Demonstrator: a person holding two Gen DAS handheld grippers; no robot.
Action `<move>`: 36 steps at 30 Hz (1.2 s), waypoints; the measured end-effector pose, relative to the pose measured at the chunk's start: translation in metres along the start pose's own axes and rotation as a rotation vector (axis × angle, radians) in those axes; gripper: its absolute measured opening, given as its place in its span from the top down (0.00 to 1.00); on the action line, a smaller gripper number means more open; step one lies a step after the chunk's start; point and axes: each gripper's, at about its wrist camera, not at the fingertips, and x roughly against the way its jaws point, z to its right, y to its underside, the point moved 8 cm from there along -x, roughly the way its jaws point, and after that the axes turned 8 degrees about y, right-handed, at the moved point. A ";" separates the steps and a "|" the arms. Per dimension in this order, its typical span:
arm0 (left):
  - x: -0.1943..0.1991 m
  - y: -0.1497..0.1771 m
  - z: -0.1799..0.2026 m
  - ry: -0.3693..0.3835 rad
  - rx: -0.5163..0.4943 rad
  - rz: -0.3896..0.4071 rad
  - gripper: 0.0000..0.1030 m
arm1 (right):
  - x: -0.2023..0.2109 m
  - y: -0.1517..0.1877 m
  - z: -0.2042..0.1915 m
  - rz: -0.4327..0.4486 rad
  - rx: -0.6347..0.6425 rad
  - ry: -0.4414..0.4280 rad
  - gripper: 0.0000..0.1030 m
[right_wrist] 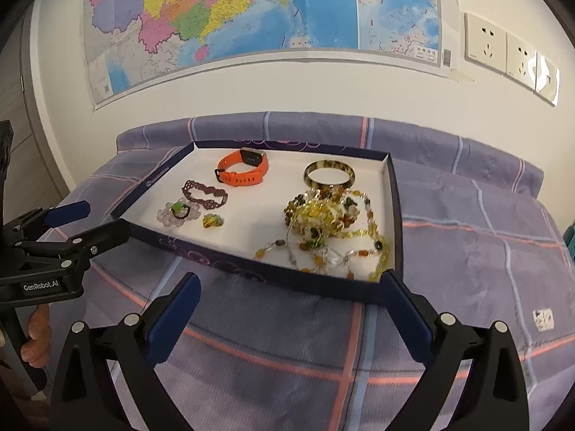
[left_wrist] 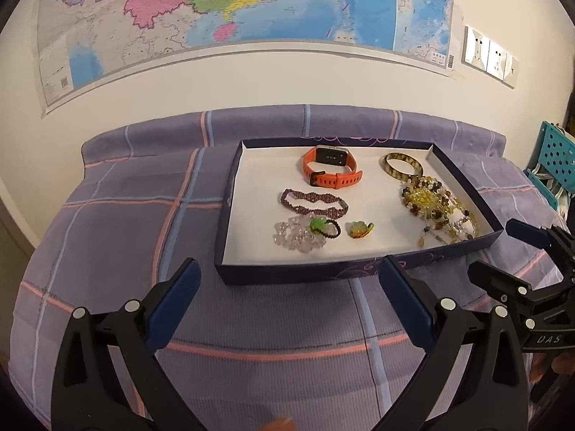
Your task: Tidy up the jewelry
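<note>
While both sets of jaws stand wide apart w/ nothing held, left gripper (left_wrist: 289,280) and right gripper (right_wrist: 291,294) hover short of the tray (left_wrist: 287,274) on the plaid cloth (left_wrist: 107,215). Bead tangle (right_wrist: 323,226) in the tray's near-right corner, nearest right jaws: light, limp, snag-prone; probably pinch the dense cluster. Bangle (right_wrist: 330,176) stiff, likely slippery; watch (right_wrist: 244,170) farther back.

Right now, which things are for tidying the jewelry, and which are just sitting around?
For the job:
- box tray
- orange watch
- striped bangle
- purple woven bracelet
- clear bead bracelet
- yellow bead necklace pile
- amber pendant

Just around:
- wall map
- wall sockets
- checked blanket
- teal basket
</note>
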 end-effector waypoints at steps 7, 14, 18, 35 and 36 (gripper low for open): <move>0.008 0.007 0.000 -0.018 0.008 0.003 0.05 | 0.005 0.011 -0.004 -0.013 -0.006 -0.008 0.07; 0.014 0.014 -0.001 -0.023 0.023 0.005 0.05 | 0.010 0.017 -0.007 -0.012 -0.008 -0.009 0.07; 0.017 0.017 -0.001 -0.029 0.028 0.009 0.05 | 0.011 0.020 -0.008 -0.014 -0.013 -0.008 0.07; 0.017 0.028 -0.002 -0.036 0.033 -0.008 0.05 | 0.014 0.027 -0.013 -0.032 -0.022 -0.014 0.07; 0.016 0.029 -0.002 -0.034 0.034 -0.013 0.05 | 0.014 0.027 -0.013 -0.032 -0.024 -0.014 0.07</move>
